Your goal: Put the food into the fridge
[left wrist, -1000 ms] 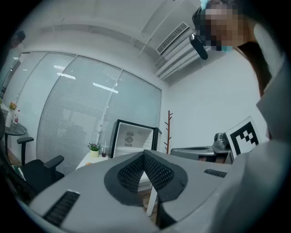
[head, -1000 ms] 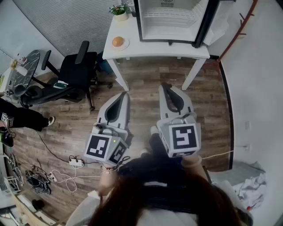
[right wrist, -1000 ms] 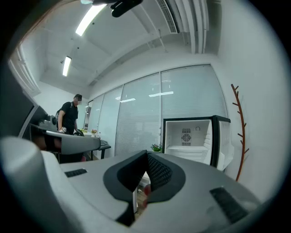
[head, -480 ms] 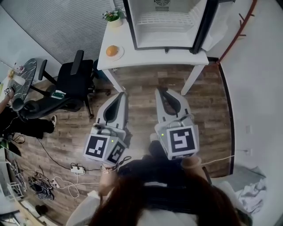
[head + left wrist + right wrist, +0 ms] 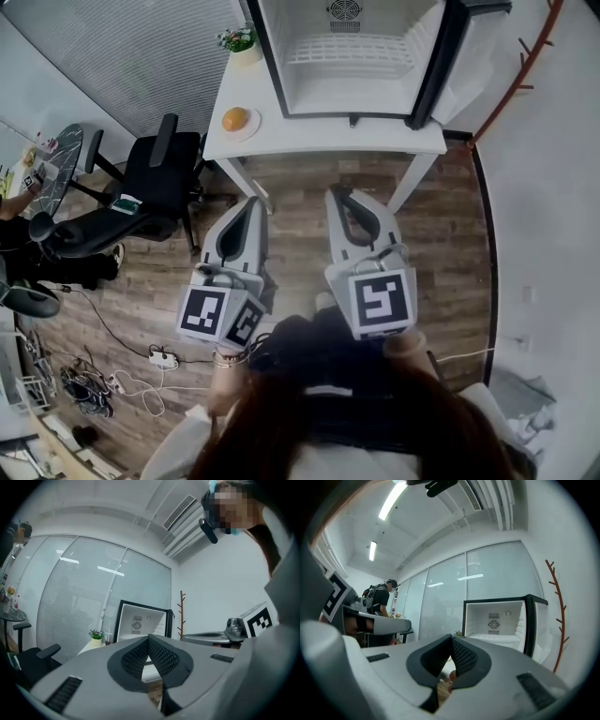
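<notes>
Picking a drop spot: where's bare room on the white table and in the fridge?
Free: the table strip in front of the fridge, from the plate to the right corner. The fridge looks bare inside. Crowded: the table's left end, with the plate of food and the plant behind it.

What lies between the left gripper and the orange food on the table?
In the head view, only wooden floor and the edge of the white table separate the left gripper from the food.
</notes>
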Demonstrator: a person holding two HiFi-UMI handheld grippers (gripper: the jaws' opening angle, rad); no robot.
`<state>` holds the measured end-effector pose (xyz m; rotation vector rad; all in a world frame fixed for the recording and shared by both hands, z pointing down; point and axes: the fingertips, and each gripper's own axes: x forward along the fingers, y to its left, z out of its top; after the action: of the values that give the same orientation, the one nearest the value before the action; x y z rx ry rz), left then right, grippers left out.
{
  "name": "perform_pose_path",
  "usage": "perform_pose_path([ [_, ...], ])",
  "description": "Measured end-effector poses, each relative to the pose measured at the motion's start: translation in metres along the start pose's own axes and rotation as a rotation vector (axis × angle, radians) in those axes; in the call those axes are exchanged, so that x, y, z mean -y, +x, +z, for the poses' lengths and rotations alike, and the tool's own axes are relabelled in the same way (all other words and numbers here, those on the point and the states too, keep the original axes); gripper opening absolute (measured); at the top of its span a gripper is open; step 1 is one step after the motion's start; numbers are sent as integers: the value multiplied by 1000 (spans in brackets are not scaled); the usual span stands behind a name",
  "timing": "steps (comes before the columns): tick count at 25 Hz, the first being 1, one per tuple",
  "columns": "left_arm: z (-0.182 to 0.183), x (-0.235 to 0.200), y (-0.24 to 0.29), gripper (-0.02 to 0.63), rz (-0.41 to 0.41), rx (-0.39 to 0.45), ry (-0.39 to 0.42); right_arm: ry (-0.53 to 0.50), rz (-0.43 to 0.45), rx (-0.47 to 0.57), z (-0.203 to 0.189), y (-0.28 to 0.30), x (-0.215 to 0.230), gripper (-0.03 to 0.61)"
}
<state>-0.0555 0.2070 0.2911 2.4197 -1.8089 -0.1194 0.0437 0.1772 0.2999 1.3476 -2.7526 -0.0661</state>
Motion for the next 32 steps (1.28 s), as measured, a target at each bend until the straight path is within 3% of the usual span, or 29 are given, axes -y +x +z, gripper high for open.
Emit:
perform_pose_path([
  [17,-11,-31,23,-6,92,-28,-18,23,60,-67,-22,47,11,-5],
  [32,-4,-123,65,-5,123,7,-58,47,104,-53,-21,137,0,-5],
])
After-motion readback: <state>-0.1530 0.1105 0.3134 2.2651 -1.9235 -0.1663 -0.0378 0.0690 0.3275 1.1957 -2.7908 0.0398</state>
